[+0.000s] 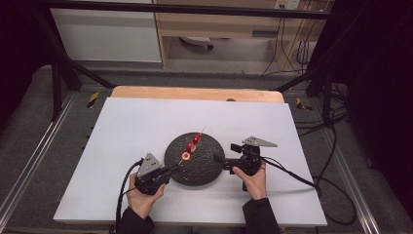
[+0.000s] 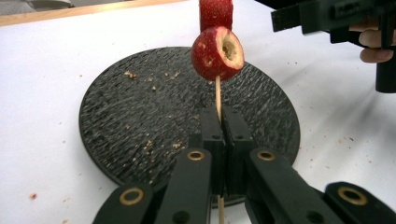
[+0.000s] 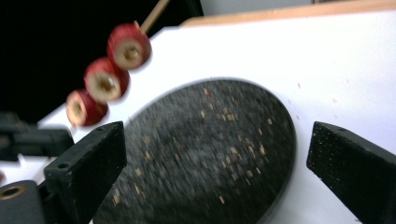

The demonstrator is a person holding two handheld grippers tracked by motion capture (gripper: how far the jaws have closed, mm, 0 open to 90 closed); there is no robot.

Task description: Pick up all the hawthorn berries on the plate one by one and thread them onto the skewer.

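**Skewer of three fruit pieces held over a dark plate**

From the left: the left gripper sits at the near left rim of the plate, its jaws pressed together on the lower end of one thin wooden skewer. In the left gripper view the stick runs up from between the two black jaws to the nearest red fruit piece, which shows a pale hollow core. The right gripper view counts three red pieces strung in a row on the stick, with the bare wooden tip poking out past the last one. The skewer hangs above the plate, slanting from the near left rim toward the far middle.

There is one plate, round, black and rough, strewn with small crumbs; it lies on one white sheet that covers a wooden table.

To the right, the right gripper rests at the plate's right rim, jaws spread wide with nothing between them.

No writing or label is readable anywhere. Nothing blocks the skewer. Beyond the table stand a cabinet and loose cables on the floor.
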